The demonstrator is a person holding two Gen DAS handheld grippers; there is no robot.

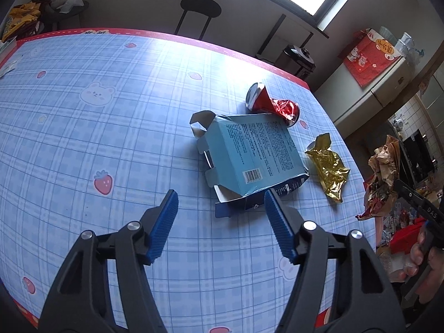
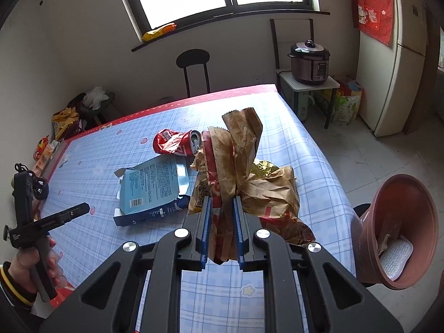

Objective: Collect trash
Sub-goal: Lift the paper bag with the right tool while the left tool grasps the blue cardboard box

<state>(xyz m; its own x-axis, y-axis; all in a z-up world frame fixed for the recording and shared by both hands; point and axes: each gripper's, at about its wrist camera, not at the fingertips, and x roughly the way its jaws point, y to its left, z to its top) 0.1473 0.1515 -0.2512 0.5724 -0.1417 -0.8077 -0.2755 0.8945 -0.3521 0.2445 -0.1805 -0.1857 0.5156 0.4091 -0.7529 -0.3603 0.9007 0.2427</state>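
Crumpled paper bag [image 2: 244,177] clamped in right gripper [image 2: 221,205] — left gripper [image 1: 220,197] spread apart, just short of the blue carton [image 1: 249,155].

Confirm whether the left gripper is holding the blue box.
No: the left gripper is open, and the blue box lies flat on the table ahead of it.
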